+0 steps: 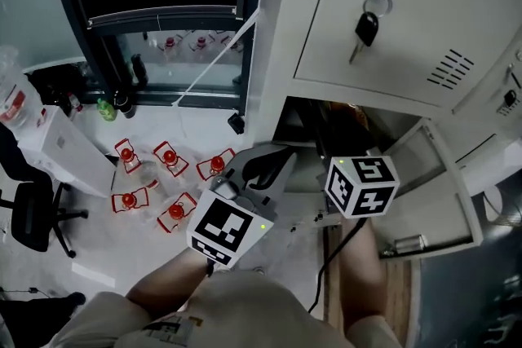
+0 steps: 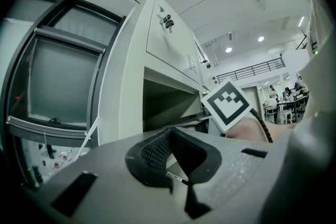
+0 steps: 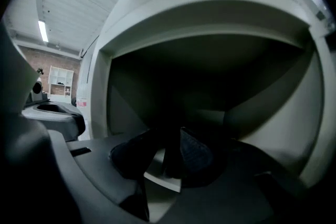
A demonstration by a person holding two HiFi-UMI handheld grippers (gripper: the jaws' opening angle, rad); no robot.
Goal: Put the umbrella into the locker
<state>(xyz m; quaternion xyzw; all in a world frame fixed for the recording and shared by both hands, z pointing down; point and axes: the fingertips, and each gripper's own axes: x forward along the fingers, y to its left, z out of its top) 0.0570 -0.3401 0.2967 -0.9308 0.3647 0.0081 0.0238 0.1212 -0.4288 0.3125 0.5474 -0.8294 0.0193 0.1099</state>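
Note:
The grey locker has a lower compartment standing open, its door swung out to the right. My right gripper points into that dark opening. Its jaws are open by a narrow gap, and nothing is clearly pressed between them. Something dark lies inside the compartment; I cannot tell whether it is the umbrella. My left gripper hangs level in front of the locker's left edge. Its fingertips meet at the tip and hold nothing.
The closed upper door carries a lock with hanging keys. Left of the locker stands a glass-fronted cabinet. Several red-capped bottles lie on the floor, with an office chair at far left.

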